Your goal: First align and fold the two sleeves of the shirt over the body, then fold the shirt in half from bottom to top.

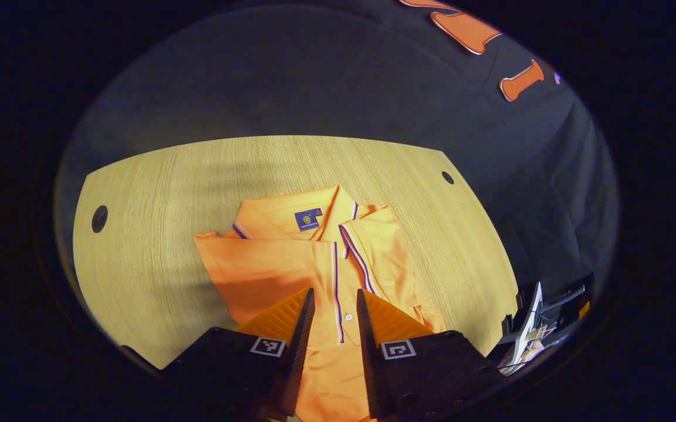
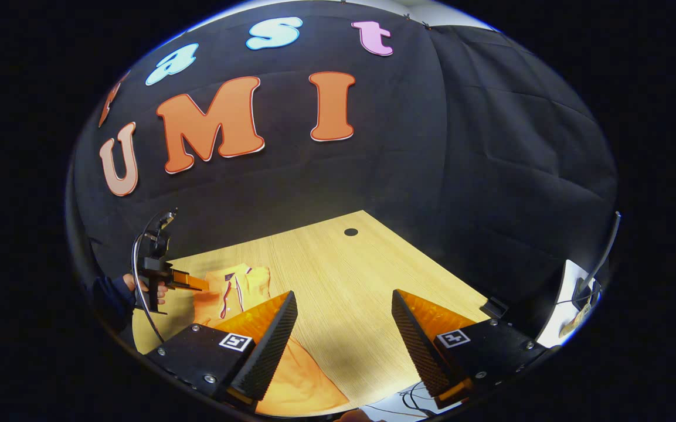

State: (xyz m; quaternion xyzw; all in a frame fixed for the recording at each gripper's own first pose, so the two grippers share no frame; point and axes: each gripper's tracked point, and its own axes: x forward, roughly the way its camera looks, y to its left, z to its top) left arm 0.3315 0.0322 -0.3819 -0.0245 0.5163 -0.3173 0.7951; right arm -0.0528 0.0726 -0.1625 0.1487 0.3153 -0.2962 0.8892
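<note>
**Orange polo shirt lies on the wooden worktop, both grippers free**

We see the orange polo shirt (image 1: 291,264) lying mid-worktop (image 1: 138,234), collar toward the far edge, both sleeves folded over the body. Our left gripper (image 1: 336,305) hovers above its button placket, fingers narrowly parted, gripping nothing. Our right gripper (image 2: 343,310) stands wide apart above bare wood beside the shirt's edge.
</note>
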